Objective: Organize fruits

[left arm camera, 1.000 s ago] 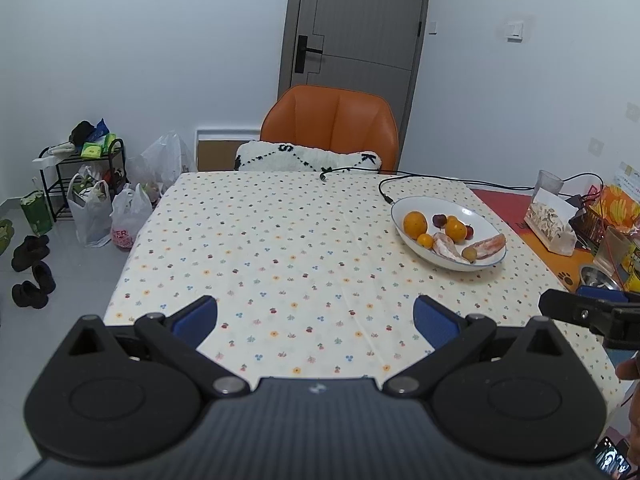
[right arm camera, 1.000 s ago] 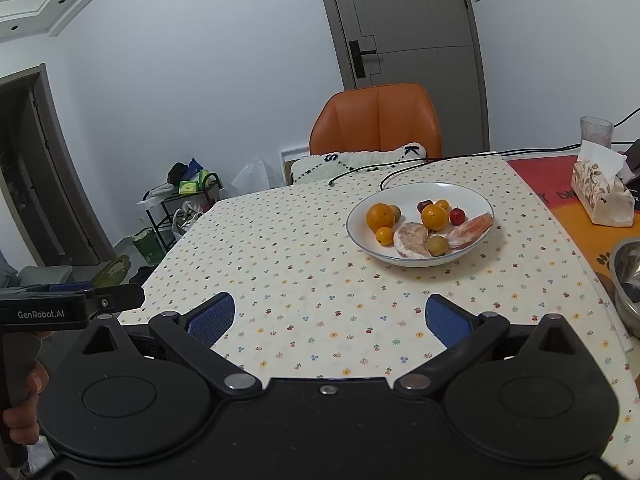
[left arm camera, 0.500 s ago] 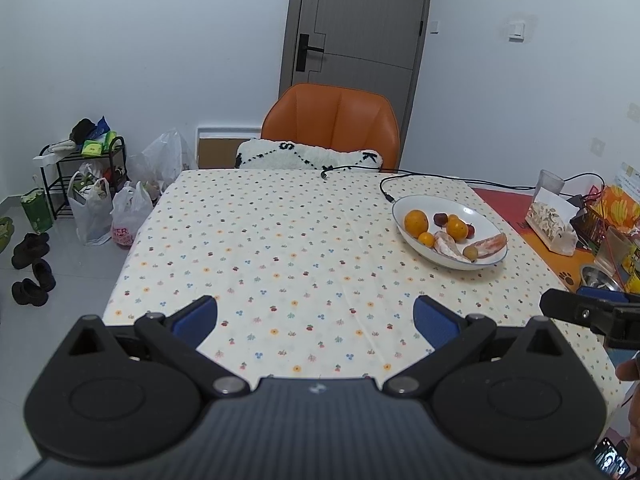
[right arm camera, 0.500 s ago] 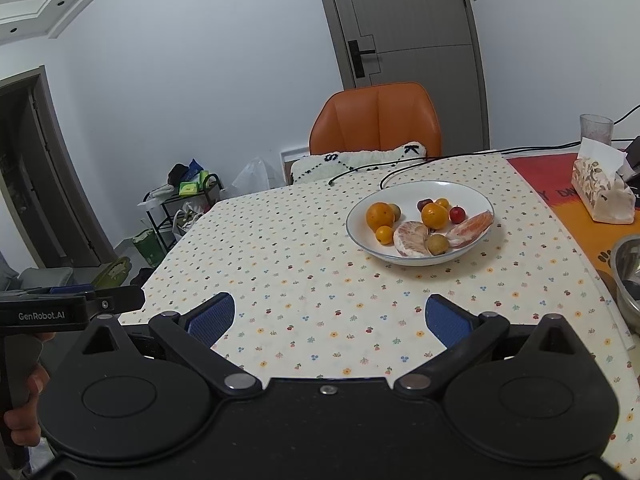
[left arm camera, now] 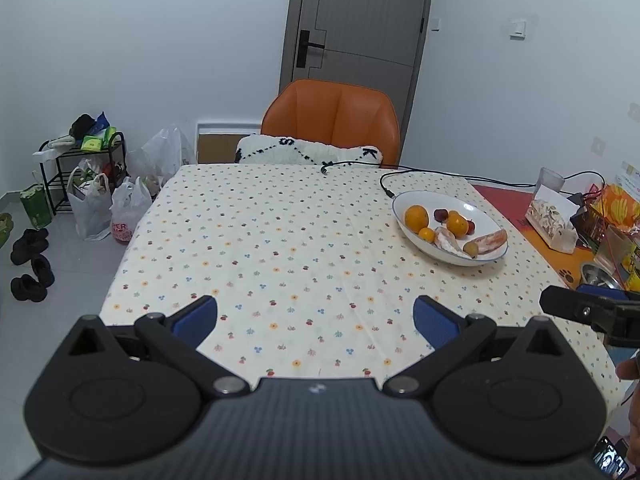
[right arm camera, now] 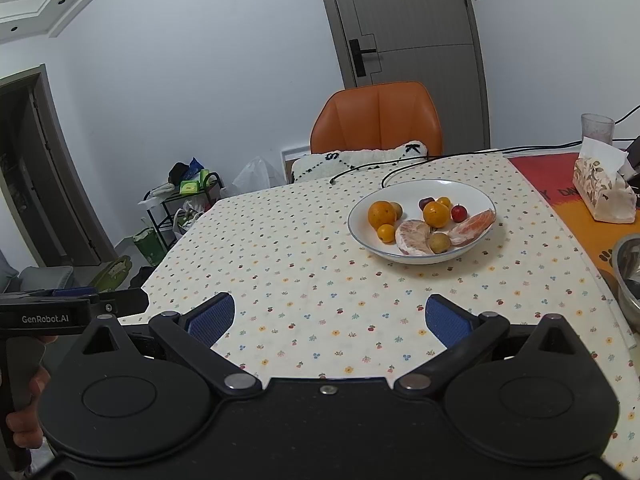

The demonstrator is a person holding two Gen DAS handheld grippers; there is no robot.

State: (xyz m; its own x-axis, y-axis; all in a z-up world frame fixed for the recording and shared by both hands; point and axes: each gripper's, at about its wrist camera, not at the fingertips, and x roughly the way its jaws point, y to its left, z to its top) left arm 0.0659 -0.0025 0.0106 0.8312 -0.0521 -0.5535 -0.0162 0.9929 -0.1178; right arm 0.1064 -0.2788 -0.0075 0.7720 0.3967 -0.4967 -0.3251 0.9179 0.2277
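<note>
A white bowl (right arm camera: 472, 196) (left arm camera: 490, 220) stands on the flowered tablecloth, at the right in the left wrist view and centre-right in the right wrist view. It holds oranges (right arm camera: 382, 213) (left arm camera: 416, 218), small red and brown fruits (right arm camera: 459, 211) and two peeled pomelo pieces (right arm camera: 412, 232). My left gripper (left arm camera: 316, 318) is open and empty over the near table edge, far left of the bowl. My right gripper (right arm camera: 326, 320) is open and empty, in front of the bowl and well short of it.
An orange chair (left arm camera: 332, 120) with a white cushion stands at the far side. A black cable (left arm camera: 400, 170) runs behind the bowl. A tissue box (right arm camera: 602, 190), a glass (right arm camera: 596, 130) and a steel bowl (right arm camera: 630, 268) sit at the right. Bags and a shoe rack (left arm camera: 88, 176) stand on the floor at the left.
Both views have shifted only slightly; the bowl sits a touch further right in the left wrist view. Both grippers stay open and empty.
</note>
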